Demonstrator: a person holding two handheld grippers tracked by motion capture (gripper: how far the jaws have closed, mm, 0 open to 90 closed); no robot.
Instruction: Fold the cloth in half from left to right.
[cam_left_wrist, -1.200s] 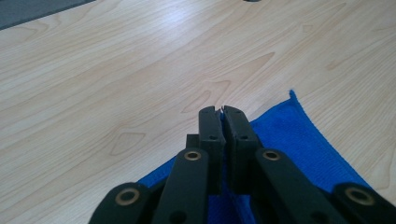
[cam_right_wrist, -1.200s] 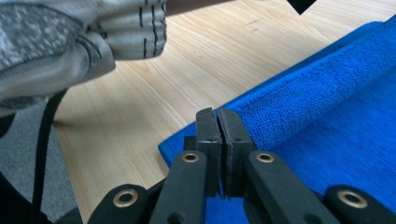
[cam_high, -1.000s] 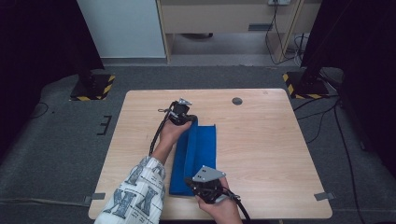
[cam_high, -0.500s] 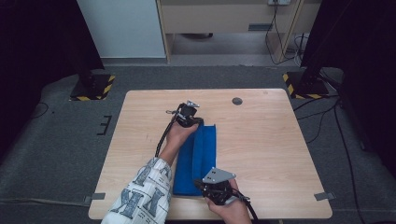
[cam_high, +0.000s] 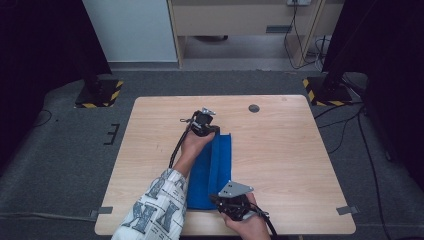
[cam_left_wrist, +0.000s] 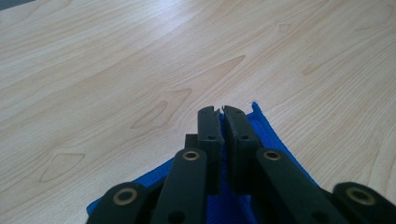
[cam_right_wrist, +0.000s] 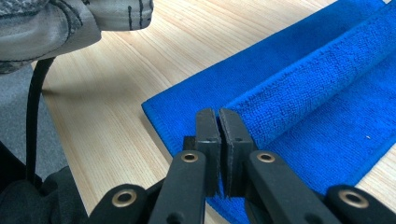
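1. You are folding the blue towel (cam_high: 212, 170), which lies on the table (cam_high: 295, 150) a little left of centre, its length running from near the front edge toward the far edge; one long side is lifted over as a raised flap along the middle
2. Your left gripper (cam_high: 204, 122) sits at the towel's far end with its jaws closed on the cloth's corner; in the left gripper view (cam_left_wrist: 223, 122) blue fabric shows pinched between the pads, so keep that pressure even
3. Your right gripper (cam_high: 232, 202) holds the near end by the front edge, jaws clamped on the folded hem, as the right gripper view (cam_right_wrist: 218, 122) shows; do not loosen it until the flap is down
4. Carry both ends across together at the same height, so the fold line stays straight and parallel to the table's side edges
5. Keep the cloth lightly taut between the two grippers; slack will probably let the middle sag and wrinkle
6. Lay the lifted edge down on the opposite long edge, matching corners at both ends before you let go
7. Mind the cable (cam_high: 178, 145) trailing from the left gripper along your forearm; keep it off the towel
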